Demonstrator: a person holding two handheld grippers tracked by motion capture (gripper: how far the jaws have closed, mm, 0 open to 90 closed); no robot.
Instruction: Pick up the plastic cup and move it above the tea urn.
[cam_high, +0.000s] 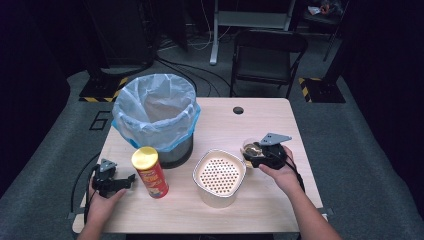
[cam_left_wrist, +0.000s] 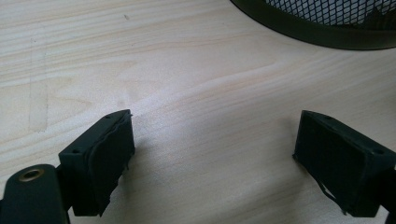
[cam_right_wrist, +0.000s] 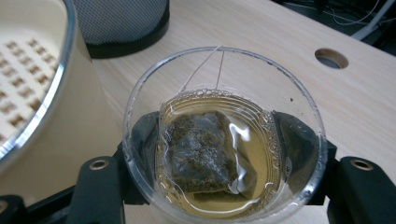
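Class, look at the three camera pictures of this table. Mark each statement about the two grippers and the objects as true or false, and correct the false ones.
1. The right gripper holds a clear cup with a tea bag in liquid. True.
2. The left gripper grips the chip can. False: it is open, holding nothing.
3. The bin is lined with a plastic bag. True.
4. The chip can lies on its side. False: it stands upright.

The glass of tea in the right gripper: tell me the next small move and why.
Probably carry the glass of tea a little left, over the strainer pot, then tip it. The right gripper is shut on the glass, which holds liquid and a tea bag, and the pot's perforated insert sits right beside it. The lined bin stands behind. The left gripper is open on the table.
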